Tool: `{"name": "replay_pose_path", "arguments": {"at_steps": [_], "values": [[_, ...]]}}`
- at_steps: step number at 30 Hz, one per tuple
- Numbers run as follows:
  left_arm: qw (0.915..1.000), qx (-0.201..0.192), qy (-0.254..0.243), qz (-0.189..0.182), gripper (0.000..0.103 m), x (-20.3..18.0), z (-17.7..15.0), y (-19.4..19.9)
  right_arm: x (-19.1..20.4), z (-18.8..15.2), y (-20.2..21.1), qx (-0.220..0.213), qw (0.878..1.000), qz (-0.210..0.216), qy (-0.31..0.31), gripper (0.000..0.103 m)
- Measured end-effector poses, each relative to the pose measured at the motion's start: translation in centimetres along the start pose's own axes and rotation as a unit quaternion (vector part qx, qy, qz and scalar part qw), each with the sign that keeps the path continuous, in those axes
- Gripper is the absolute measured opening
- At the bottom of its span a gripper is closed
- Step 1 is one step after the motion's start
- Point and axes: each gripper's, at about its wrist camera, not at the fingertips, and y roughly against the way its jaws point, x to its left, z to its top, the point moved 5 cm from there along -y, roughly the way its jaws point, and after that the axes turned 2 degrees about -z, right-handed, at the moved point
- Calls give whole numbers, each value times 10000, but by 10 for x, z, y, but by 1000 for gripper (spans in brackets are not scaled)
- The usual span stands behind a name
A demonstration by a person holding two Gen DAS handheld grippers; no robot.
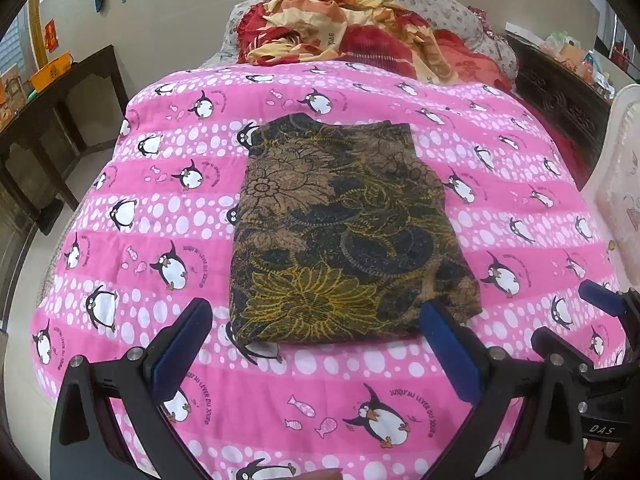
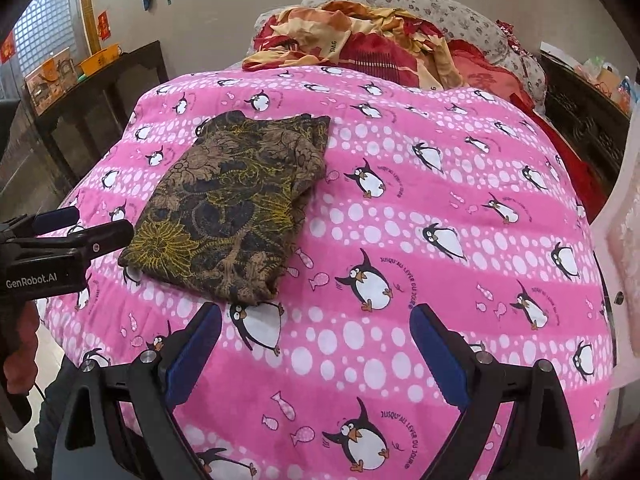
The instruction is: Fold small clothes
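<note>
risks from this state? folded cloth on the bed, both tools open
1. The folded floral garment shows loose layered edges on its right side; a one-layer pinch may undo the fold.
2. The left tool could also snag the soft pink penguin quilt.
3. Right tool sits close; collision possible.

Both grippers are black plastic frames with silver screws and blue-padded fingers [image 1: 182, 344]; the left gripper [image 2: 86, 224] reads "GenRobot.AI".

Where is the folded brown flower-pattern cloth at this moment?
The folded brown floral garment lies flat on the pink penguin quilt, straight ahead of the open left gripper; in the right wrist view it sits left of the open right gripper.
</note>
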Motion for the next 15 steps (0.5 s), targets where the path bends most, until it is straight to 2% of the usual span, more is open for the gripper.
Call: {"name": "replay_pose_path", "arguments": {"at_steps": [9,11,15], "values": [[10000,56,41,-60,103,-1,-1,-2,6,1,-2,31,10000,52,36,97],[9998,-77,115,-158,103,0,-1,2,7,1,-3,28,10000,50,54,97],[9997,-213,14,-81,103,-2,3,6,8,0,-5,64,10000,52,51,97]]}}
